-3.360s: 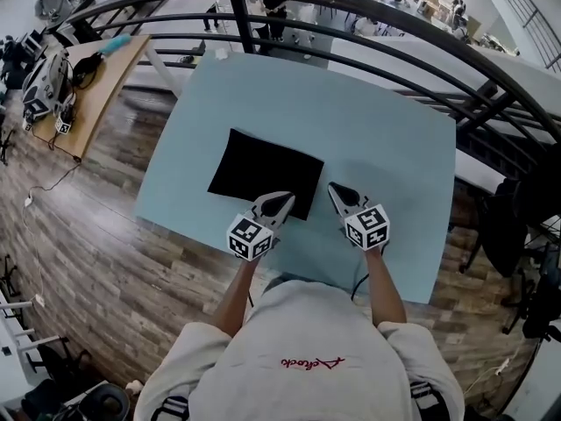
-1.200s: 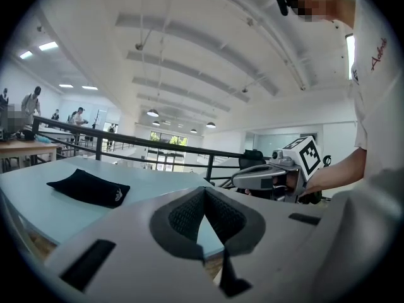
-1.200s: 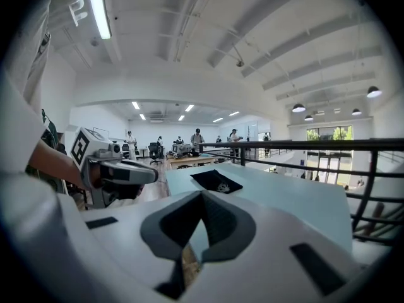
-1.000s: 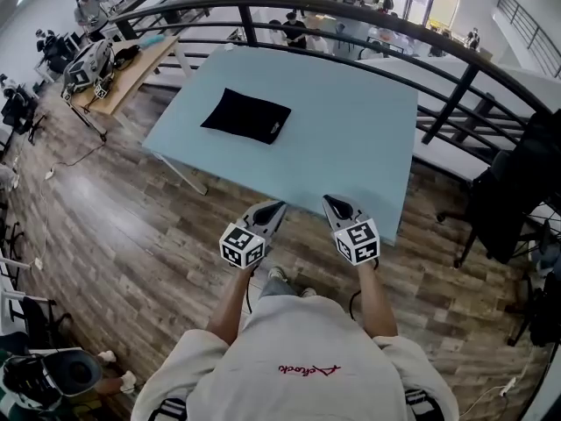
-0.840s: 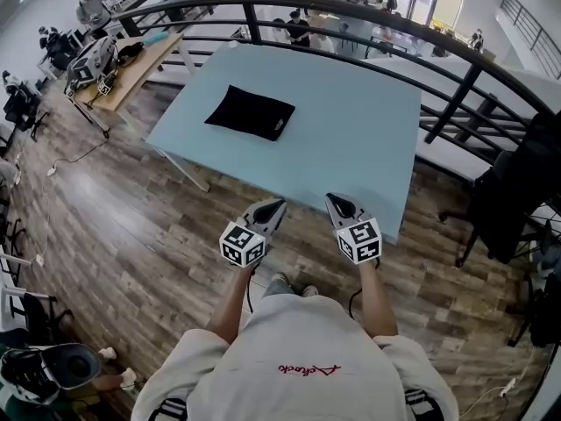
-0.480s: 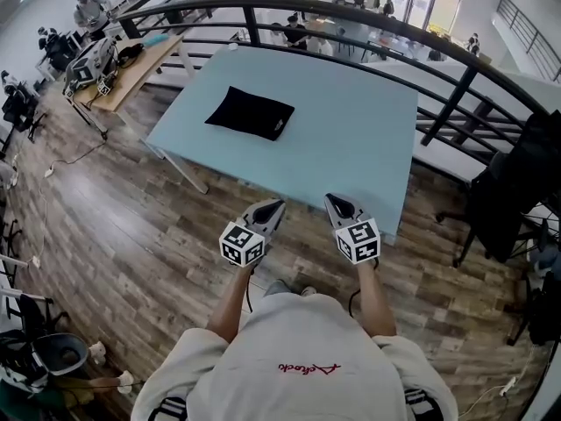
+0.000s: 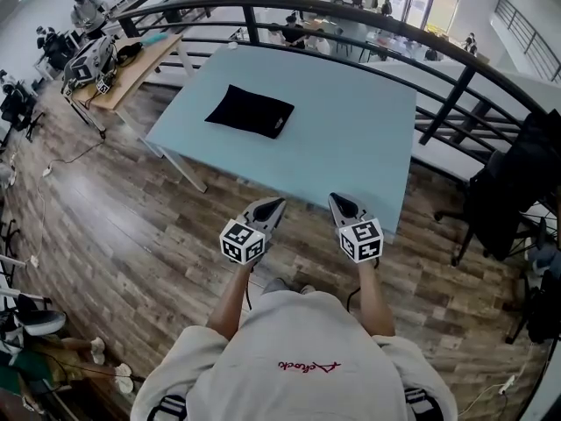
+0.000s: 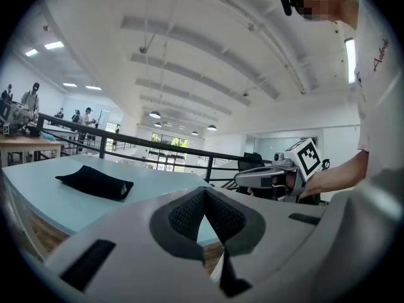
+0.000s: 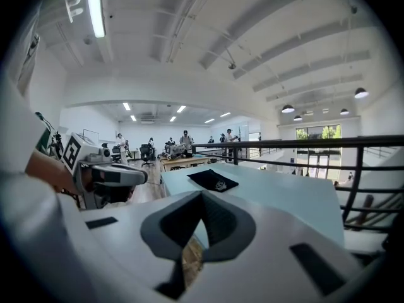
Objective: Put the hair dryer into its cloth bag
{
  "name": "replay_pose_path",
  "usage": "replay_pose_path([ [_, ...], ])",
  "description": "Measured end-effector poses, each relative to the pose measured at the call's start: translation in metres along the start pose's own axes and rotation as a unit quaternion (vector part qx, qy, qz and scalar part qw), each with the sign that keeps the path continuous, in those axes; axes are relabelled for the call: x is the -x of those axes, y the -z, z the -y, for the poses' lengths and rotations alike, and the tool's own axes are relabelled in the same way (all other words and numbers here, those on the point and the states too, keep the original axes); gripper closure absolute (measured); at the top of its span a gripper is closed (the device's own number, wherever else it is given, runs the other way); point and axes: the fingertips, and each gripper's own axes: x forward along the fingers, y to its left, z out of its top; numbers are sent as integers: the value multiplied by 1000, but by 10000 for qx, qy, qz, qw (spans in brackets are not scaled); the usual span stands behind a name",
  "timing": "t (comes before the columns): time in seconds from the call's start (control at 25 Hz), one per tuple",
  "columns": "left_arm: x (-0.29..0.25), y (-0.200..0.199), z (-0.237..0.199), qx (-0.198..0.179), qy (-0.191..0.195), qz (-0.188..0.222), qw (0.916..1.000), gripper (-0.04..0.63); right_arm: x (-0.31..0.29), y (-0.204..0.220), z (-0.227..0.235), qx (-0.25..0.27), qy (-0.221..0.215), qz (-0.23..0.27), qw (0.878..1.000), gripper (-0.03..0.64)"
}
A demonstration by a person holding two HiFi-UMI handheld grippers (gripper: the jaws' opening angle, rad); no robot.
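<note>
The black cloth bag (image 7: 250, 110) lies on the far left part of the light blue table (image 7: 351, 139); it also shows in the left gripper view (image 8: 95, 182) and the right gripper view (image 9: 213, 180). No hair dryer is visible outside the bag. My left gripper (image 7: 279, 203) and right gripper (image 7: 335, 198) are held side by side over the wooden floor, just short of the table's near edge and well away from the bag. Both are shut with nothing between their jaws. Each gripper view shows its own shut jaws and the other gripper (image 8: 278, 177) (image 9: 107, 175) beside them.
A black curved railing (image 7: 351, 11) runs behind the table. A wooden desk (image 7: 118, 73) with equipment stands at the far left, and a black office chair (image 7: 513, 191) at the right. People stand in the background. Wooden floor (image 7: 131, 226) surrounds me.
Since the oldest frame I have stepped back: the grippers were at the bag's near edge and are now off the table. Over the last second almost nothing moved.
</note>
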Motion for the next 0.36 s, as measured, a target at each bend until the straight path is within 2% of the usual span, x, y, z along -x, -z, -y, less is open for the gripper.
replay_pose_path([
  [0.36, -1, 7, -1, -2, -34, -80, 10000, 589, 2, 10, 2, 94, 3, -155, 9998, 601],
])
